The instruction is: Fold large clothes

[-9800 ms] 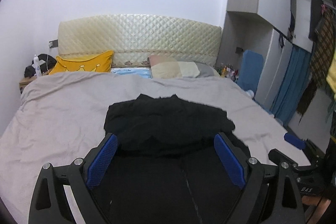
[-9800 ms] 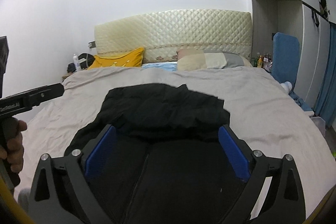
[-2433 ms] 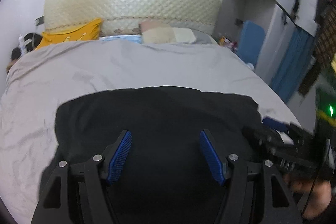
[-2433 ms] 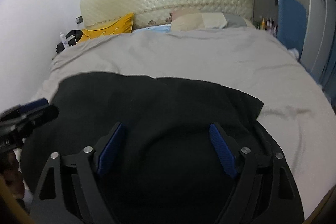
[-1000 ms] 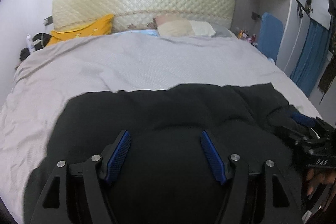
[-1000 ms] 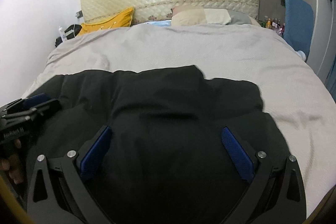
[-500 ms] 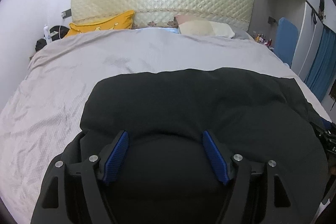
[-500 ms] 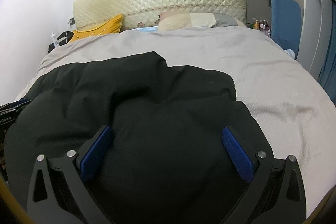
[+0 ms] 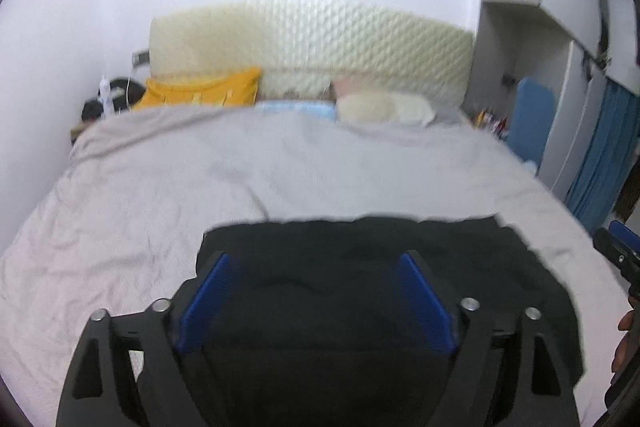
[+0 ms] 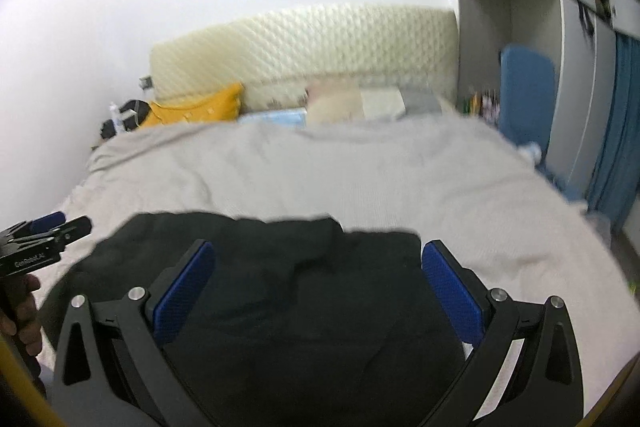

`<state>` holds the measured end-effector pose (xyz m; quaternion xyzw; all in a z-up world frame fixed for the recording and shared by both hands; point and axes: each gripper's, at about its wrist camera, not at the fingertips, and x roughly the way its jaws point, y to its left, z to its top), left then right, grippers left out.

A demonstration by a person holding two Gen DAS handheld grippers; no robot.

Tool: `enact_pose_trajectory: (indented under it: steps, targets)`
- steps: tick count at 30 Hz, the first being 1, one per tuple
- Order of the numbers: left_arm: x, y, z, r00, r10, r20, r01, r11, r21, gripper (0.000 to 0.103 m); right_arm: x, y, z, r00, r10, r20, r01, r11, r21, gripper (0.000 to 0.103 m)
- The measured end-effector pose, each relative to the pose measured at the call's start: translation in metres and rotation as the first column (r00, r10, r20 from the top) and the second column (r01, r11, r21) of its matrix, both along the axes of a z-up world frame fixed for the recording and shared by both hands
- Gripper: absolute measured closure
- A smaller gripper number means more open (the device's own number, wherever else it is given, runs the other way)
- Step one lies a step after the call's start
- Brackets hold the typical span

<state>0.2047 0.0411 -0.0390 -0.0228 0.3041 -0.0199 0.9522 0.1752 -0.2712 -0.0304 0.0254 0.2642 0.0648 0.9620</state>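
Observation:
A black garment [image 9: 360,291] lies folded on the near part of the grey bedspread [image 9: 200,187], its far edge straight across the bed. My left gripper [image 9: 316,267] hovers above it, jaws opening, blue pads [image 9: 204,303] wide apart with nothing pinched between them. In the right wrist view the same garment [image 10: 280,299] fills the lower middle, and my right gripper [image 10: 316,267] stands open above it with its blue pads [image 10: 452,299] clear of the cloth. Both views are blurred by motion.
Far across the bed stand a quilted cream headboard [image 9: 312,43], a yellow pillow [image 9: 204,93] and pale pillows [image 9: 384,109]. Grey wardrobes [image 10: 520,27] and a blue curtain [image 9: 600,155] line the right side. A bedside table with small items [image 9: 108,103] sits far left.
Both grippers have risen and pulled back from the garment, so more bed and wall show. The left jaws have spread wider. The garment now lies flat, nearer and smaller in view.

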Motion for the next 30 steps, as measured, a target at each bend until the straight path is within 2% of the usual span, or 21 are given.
enact_pose_trajectory:
  steps: [4, 7, 12, 17, 24, 27, 30]
  targets:
    - [-0.027, -0.009, 0.033, 0.999, -0.006, 0.033, 0.006, 1.0, 0.012, 0.015, -0.032, 0.013, 0.038, 0.998, 0.017, 0.057, -0.016, 1.0, -0.016, 0.0]
    - [-0.053, -0.017, 0.058, 0.997, -0.024, 0.067, 0.023, 1.0, 0.013, 0.014, -0.059, 0.021, 0.065, 0.994, 0.033, 0.103, -0.034, 0.999, 0.01, 0.0]
    - [-0.102, -0.03, 0.09, 0.983, -0.076, 0.165, 0.08, 0.997, -0.016, 0.009, -0.107, 0.03, 0.094, 0.976, 0.069, 0.205, -0.078, 0.996, 0.036, 0.0]
    - [-0.141, -0.048, 0.11, 0.97, -0.103, 0.221, 0.093, 0.994, 0.055, 0.006, -0.144, 0.032, 0.106, 0.968, 0.06, 0.246, -0.072, 0.997, 0.04, 0.0]
    - [-0.183, -0.054, 0.121, 0.97, -0.087, 0.225, 0.079, 0.996, 0.043, 0.006, -0.189, 0.042, 0.119, 0.949, 0.069, 0.308, -0.078, 0.997, 0.016, 0.0]
    - [-0.198, -0.048, 0.124, 0.972, -0.064, 0.228, 0.061, 0.998, 0.022, 0.006, -0.205, 0.049, 0.118, 0.947, 0.072, 0.314, -0.08, 0.997, 0.013, 0.0]
    - [-0.211, -0.043, 0.124, 0.975, -0.067, 0.213, 0.061, 0.998, 0.034, 0.006, -0.217, 0.05, 0.108, 0.953, 0.07, 0.296, -0.086, 0.995, 0.043, 0.0]
